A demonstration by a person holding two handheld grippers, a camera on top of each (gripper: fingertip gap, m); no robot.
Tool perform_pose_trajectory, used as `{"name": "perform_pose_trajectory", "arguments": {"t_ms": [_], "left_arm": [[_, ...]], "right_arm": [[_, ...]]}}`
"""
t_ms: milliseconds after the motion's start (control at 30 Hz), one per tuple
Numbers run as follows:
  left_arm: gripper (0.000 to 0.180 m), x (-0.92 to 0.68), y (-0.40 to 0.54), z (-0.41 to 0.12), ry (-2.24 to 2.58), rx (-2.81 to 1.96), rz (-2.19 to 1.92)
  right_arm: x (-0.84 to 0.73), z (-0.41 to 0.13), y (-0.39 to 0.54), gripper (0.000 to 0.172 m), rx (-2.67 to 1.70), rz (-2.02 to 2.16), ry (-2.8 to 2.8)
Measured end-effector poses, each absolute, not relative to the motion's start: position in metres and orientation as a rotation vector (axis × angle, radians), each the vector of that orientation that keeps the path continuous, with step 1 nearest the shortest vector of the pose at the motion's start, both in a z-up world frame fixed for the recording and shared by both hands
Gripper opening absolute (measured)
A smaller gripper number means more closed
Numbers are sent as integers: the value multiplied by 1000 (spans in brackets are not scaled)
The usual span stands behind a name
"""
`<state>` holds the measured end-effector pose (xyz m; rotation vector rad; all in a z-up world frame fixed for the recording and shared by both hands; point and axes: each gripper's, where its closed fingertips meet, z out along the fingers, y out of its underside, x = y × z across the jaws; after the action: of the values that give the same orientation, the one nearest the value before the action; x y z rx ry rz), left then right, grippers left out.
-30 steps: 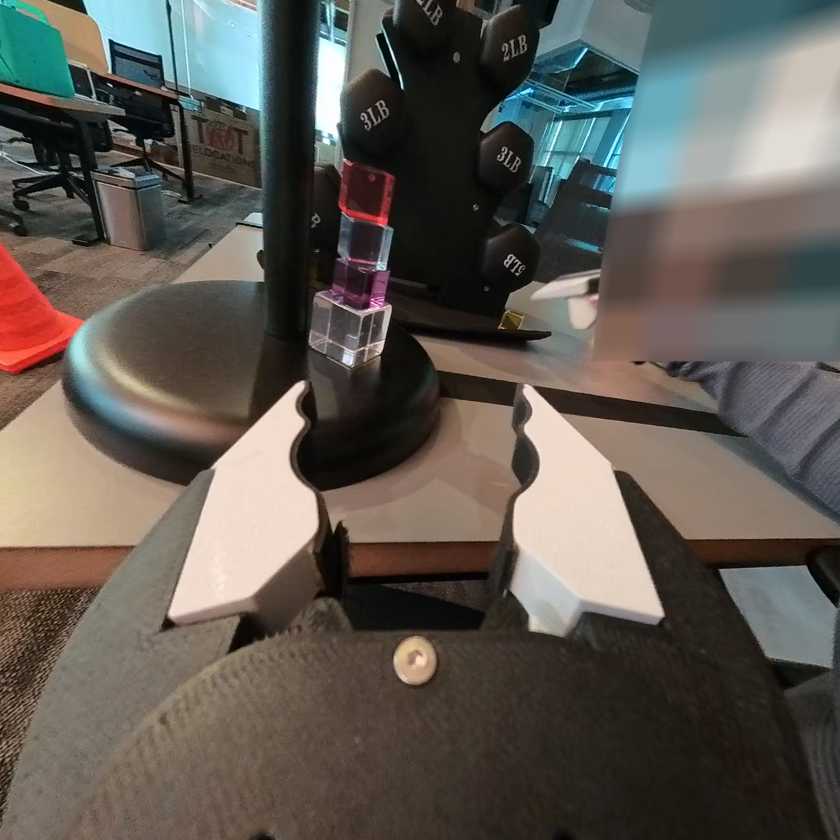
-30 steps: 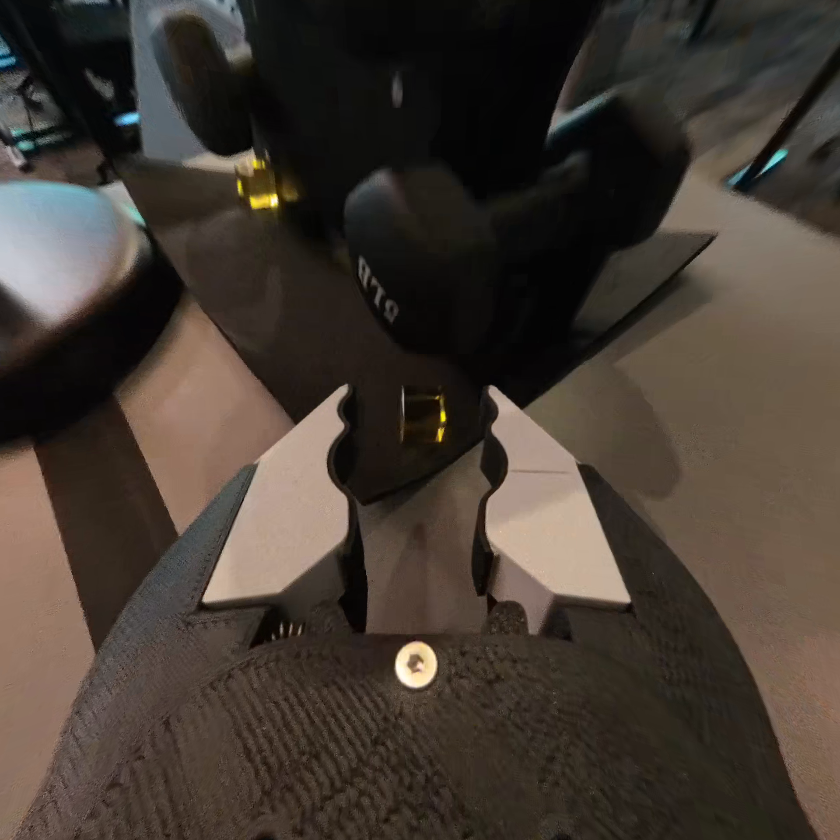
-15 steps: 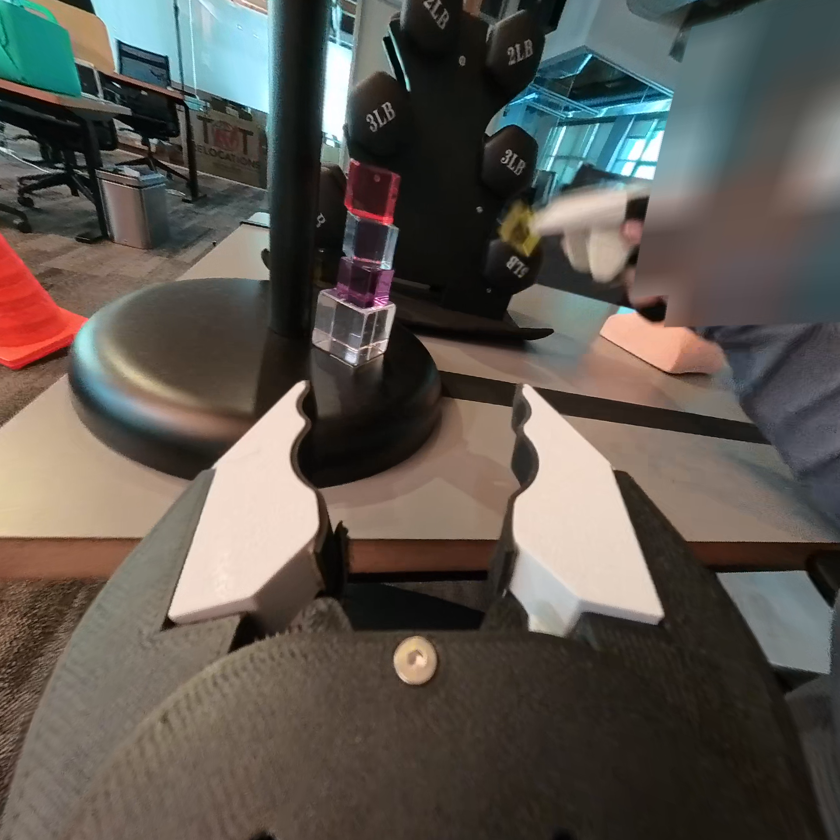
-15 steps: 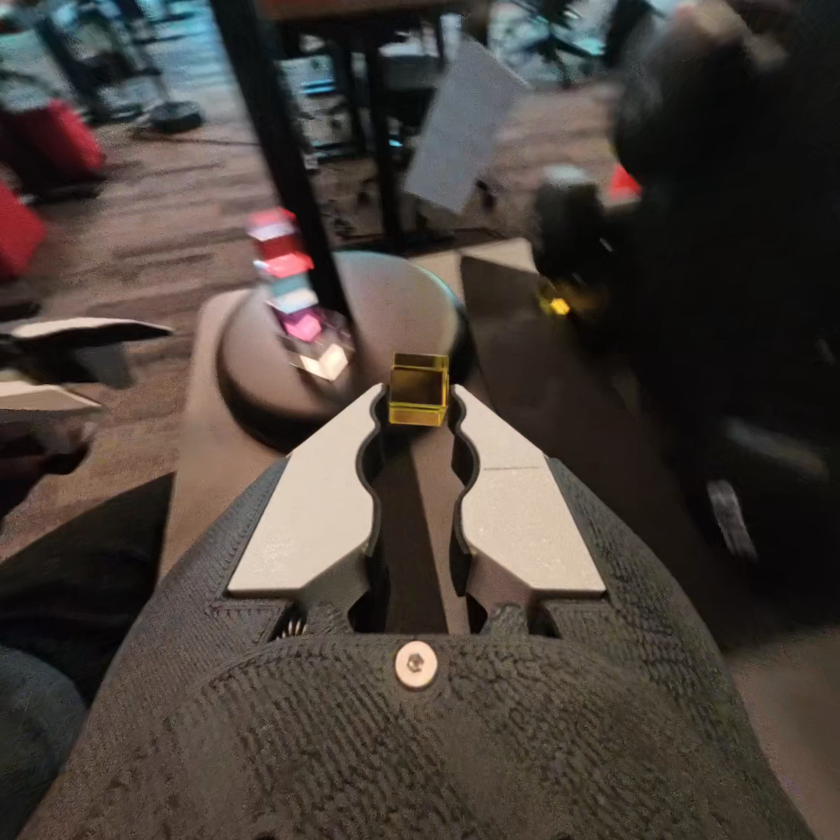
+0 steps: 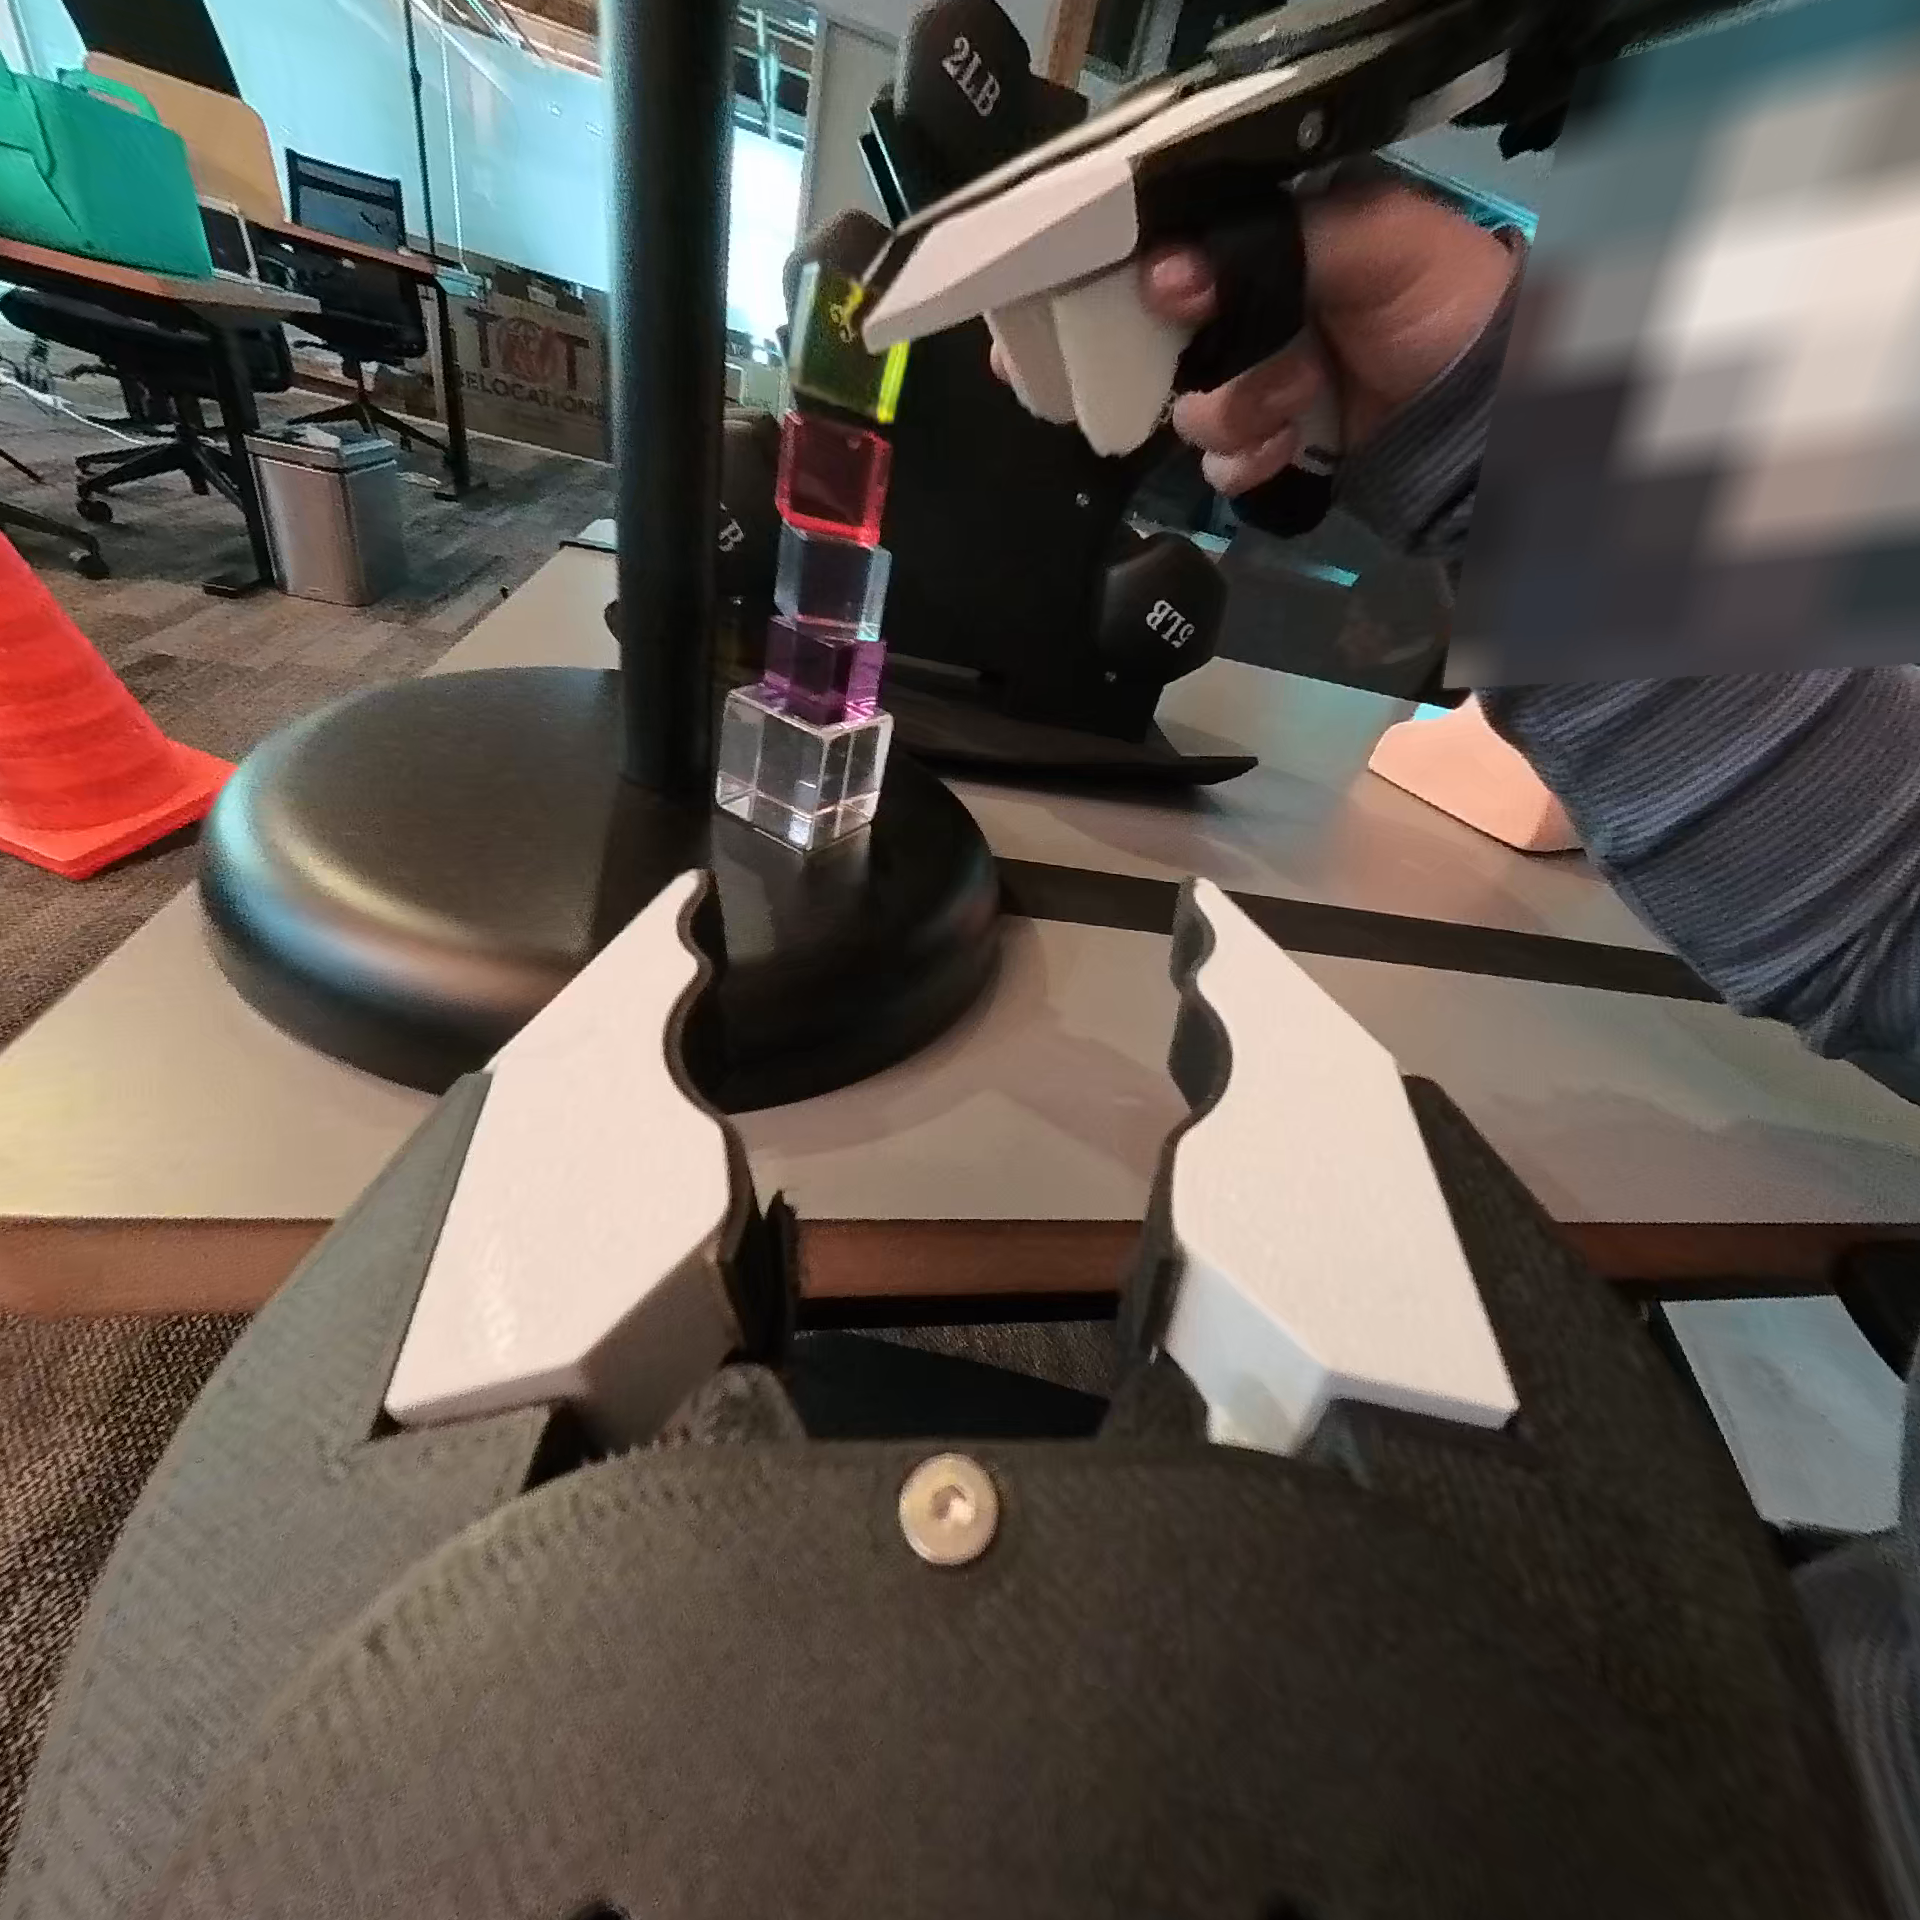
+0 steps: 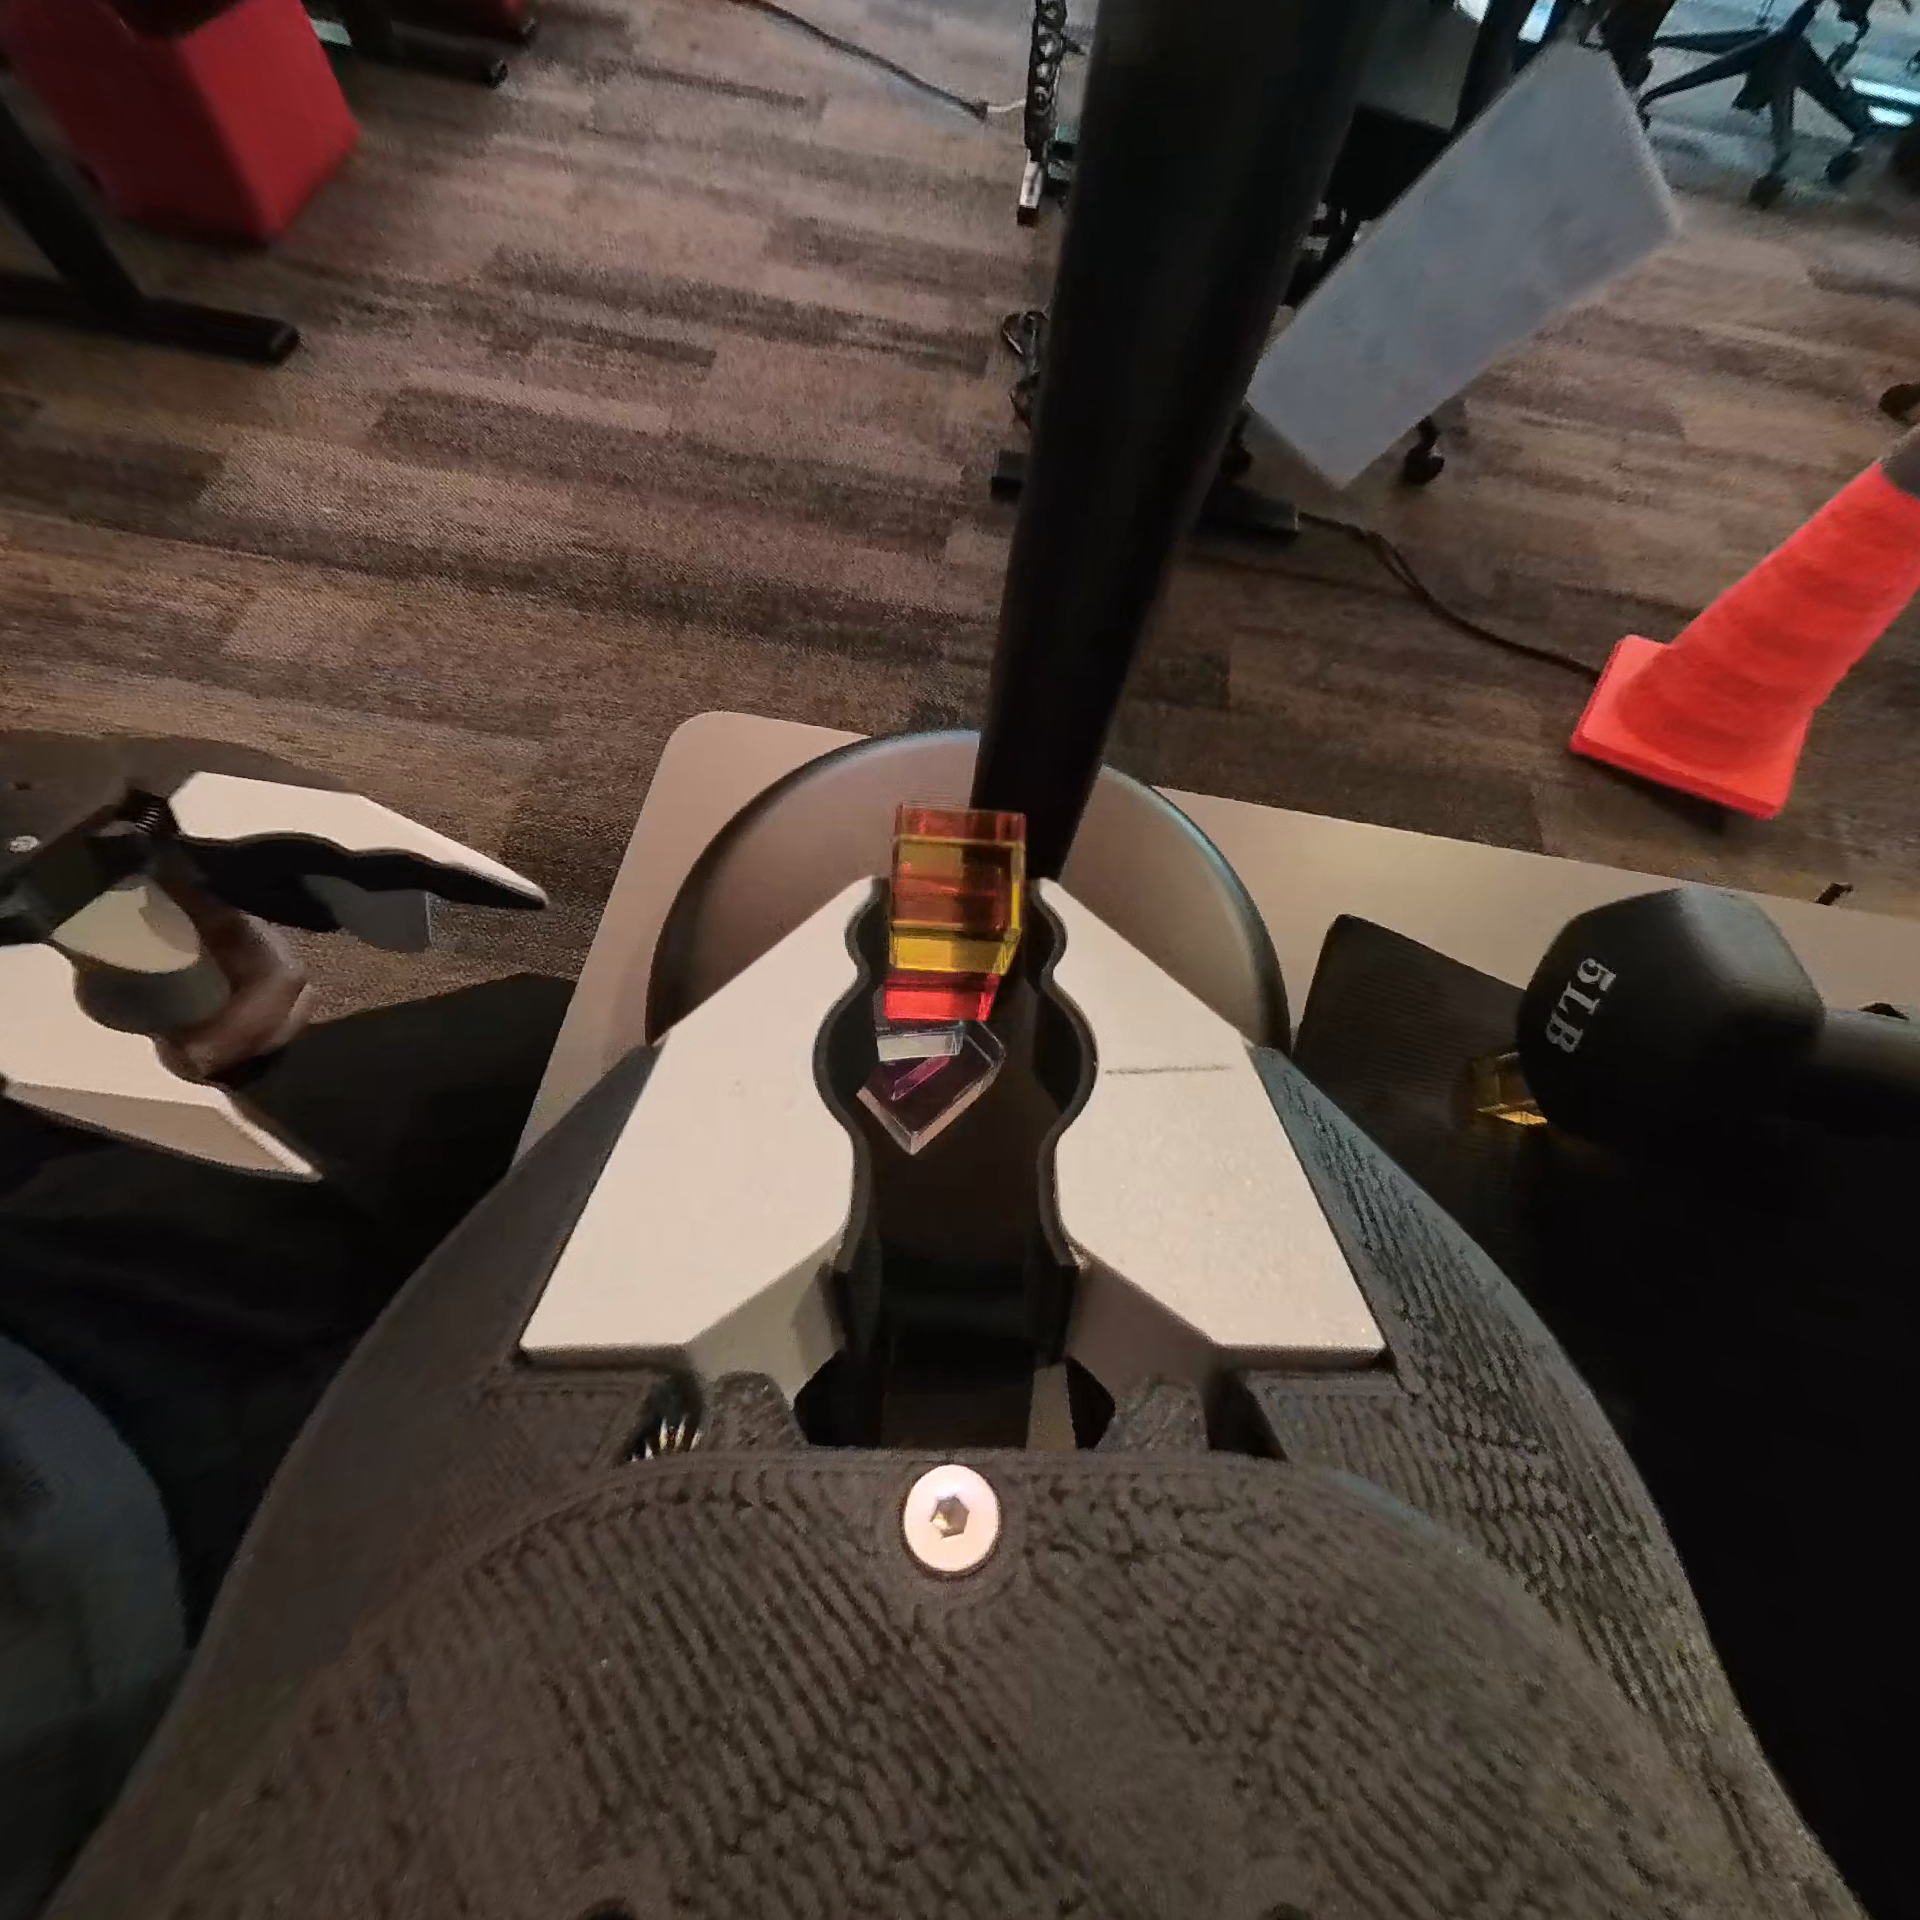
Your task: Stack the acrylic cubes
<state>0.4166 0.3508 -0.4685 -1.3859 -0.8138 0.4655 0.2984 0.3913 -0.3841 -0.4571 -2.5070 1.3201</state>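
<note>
Right gripper [image 6: 954, 914] clamped on yellow cube [image 6: 958, 896] above cube stack [image 5: 826, 634], left gripper [image 5: 940, 935] wide open and empty, second yellow cube [image 6: 1504, 1091] beside dumbbell [image 6: 1662, 1008] visible only in right wrist view

**Occlusions, Cropping and Blur**

A mosaic patch [image 5: 1704, 343] covered the 2 o'clock area of the left wrist view, hiding the person beyond the sleeve [image 5: 1714, 831]. The black pole [image 5: 665, 395] was cut off at 12 o'clock in both views. The dumbbell rack [image 5: 997, 499] was partly masked by the cube stack [image 5: 831, 623] and by the right gripper [image 5: 883, 312], whose far finger was concealed behind the near one. In the right wrist view, the lower cubes [image 6: 925, 1081] were largely hidden beneath the yellow cube [image 6: 956, 894]. A small yellow object [image 6: 1507, 1091] at 3 o'clock sat half-hidden under a dumbbell [image 6: 1662, 1008]. The orange cone [image 5: 73, 727] was cropped at 9 o'clock.
</note>
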Motion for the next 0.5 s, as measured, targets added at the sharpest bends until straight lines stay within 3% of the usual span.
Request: {"name": "perform_pose_trajectory", "arguments": {"t_ms": [167,267,367,500], "left_arm": [[86,417,346,-468,-817,-1378,467],[86,418,347,-470,-820,-1382,469],[86,415,343,-470,-823,-1369,469],[86,415,344,-471,-823,-1361,460]], "right_arm": [[294,-386,392,24,-493,1300,-2518],[282,-360,406,45,-556,1380,-2332],[255,-342,442,39,-767,1493,-2101],[198,-404,482,39,-1001,1263,-2010]]}}
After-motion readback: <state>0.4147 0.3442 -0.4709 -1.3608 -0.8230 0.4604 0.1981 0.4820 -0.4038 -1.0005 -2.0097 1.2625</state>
